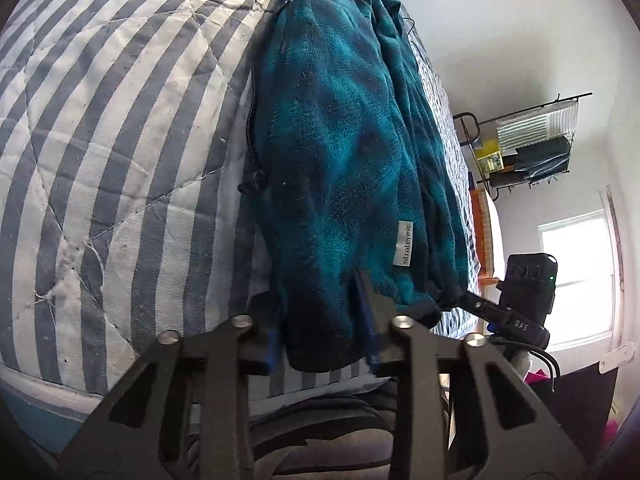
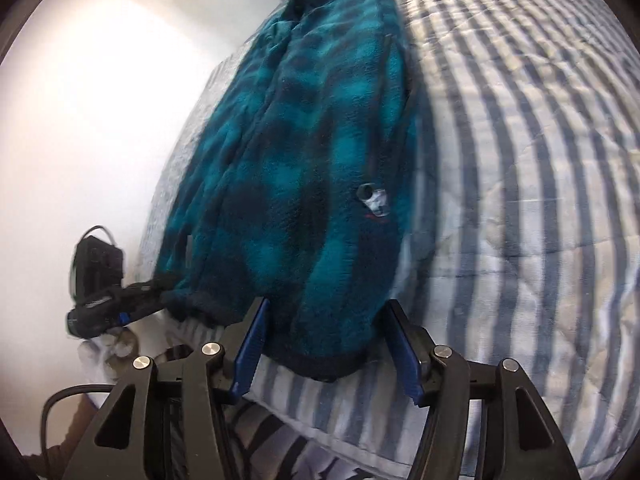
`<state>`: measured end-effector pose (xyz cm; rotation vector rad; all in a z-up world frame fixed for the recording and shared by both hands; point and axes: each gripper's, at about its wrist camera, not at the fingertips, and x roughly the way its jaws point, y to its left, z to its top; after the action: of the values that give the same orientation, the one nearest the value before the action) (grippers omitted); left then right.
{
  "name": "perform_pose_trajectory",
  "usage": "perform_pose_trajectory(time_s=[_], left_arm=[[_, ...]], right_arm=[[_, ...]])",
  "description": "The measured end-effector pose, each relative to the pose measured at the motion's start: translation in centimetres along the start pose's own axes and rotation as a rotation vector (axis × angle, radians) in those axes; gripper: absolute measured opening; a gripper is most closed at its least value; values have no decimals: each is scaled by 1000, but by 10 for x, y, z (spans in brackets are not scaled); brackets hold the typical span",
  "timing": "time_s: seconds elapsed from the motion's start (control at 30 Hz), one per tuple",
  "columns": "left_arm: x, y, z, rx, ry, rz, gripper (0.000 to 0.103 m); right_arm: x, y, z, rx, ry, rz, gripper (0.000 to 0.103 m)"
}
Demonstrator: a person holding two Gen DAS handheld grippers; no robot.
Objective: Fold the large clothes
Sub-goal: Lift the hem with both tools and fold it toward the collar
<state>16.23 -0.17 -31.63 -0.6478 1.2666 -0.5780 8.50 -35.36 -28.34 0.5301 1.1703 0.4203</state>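
Both tongs, left tongs (image 1: 320,320) and right tongs (image 2: 324,336), gape around the near hem of the fleece jacket (image 1: 340,140) on the bed (image 1: 120,120); soft, floppy, light, best pinched at the hem corners.

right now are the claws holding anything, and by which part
Both claws sit at the teal fleece jacket's bottom hem: left claw at one corner, right claw at the other. Whether either has clamped shut cannot be told.

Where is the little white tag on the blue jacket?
In the left wrist view, the white tag sits low on the jacket, near the hem just above the left gripper, with the striped bedspread to its left.
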Motion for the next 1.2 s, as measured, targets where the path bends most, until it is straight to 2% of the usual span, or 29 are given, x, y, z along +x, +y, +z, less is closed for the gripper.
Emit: perform_pose_trajectory(time_s=[0.07, 0.13, 0.23, 0.33, 0.47, 0.7, 0.83, 1.0, 1.2], left_arm=[[-1, -1, 0, -20, -15, -12, 19], [-4, -2, -1, -33, -32, -19, 16], [-10, -9, -1, -23, -58, -14, 14], [-16, -17, -1, -38, -83, -53, 13], [-28, -29, 5, -44, -110, -99, 12], [-49, -58, 30, -16, -171, -119, 12], [-56, -68, 54, -11, -210, -126, 12], [-59, -86, 89, 21, -257, -87, 12], [-45, -98, 137, 18, -300, -35, 12]], right_arm=[[5, 4, -1, -24, 9, -16, 54], [6, 5, 0, -24, 6, -12, 49], [3, 1, 3, 17, -12, 20, 26], [-5, -1, 3, 43, -45, 69, 21], [-21, -1, 5, 104, -113, 159, 19], [-43, 11, 24, 135, -198, 227, 18], [-58, 22, 48, 116, -241, 217, 18], [-73, 30, 89, 92, -295, 175, 18], [-69, 36, 142, 82, -327, 119, 18]])
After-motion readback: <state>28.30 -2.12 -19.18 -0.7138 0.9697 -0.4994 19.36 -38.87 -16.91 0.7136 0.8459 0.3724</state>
